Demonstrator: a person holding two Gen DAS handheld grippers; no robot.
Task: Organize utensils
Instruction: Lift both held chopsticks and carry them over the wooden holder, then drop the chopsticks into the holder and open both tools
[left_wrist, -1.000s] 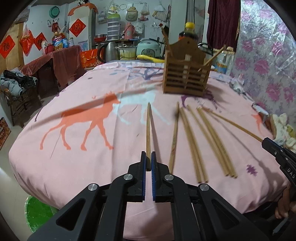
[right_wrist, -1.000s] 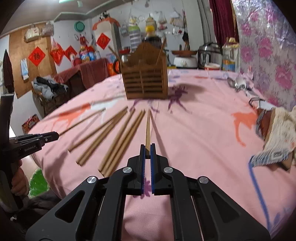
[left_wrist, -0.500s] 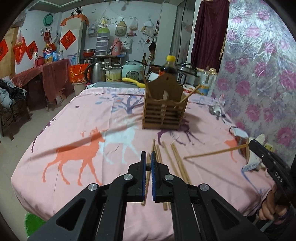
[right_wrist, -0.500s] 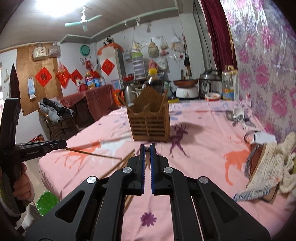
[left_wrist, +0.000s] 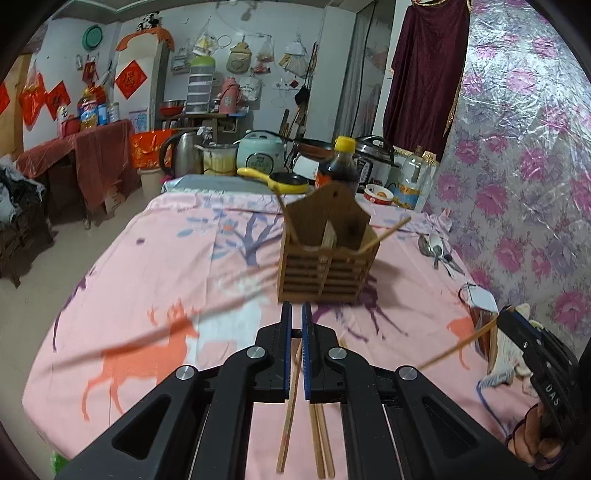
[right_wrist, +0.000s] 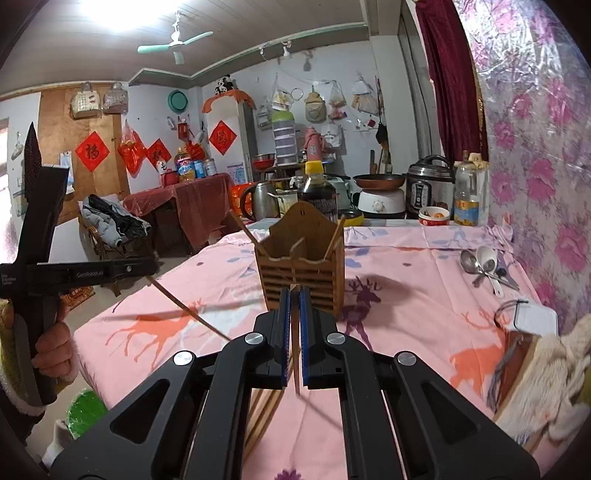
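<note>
A wooden slatted utensil holder (left_wrist: 327, 258) stands mid-table with two chopsticks leaning out of it; it also shows in the right wrist view (right_wrist: 301, 273). My left gripper (left_wrist: 295, 314) is shut on a chopstick (left_wrist: 290, 413) and is raised above the table, short of the holder. My right gripper (right_wrist: 294, 295) is shut on another chopstick (right_wrist: 295, 354), raised just before the holder. Each held chopstick also shows from the other view, the right one (left_wrist: 461, 347) and the left one (right_wrist: 188, 310). Several loose chopsticks (left_wrist: 321, 443) lie on the cloth below.
The table has a pink deer-print cloth (left_wrist: 155, 295). Metal spoons (right_wrist: 484, 266) lie at the far right. A knitted cloth and a small white tag (right_wrist: 532, 321) sit at the right edge. A sauce bottle (left_wrist: 341, 162), pots and cookers stand behind the holder.
Both grippers lifted their chopsticks off the cloth and rose and moved toward the holder. The rest of the chopsticks stayed on the table.
</note>
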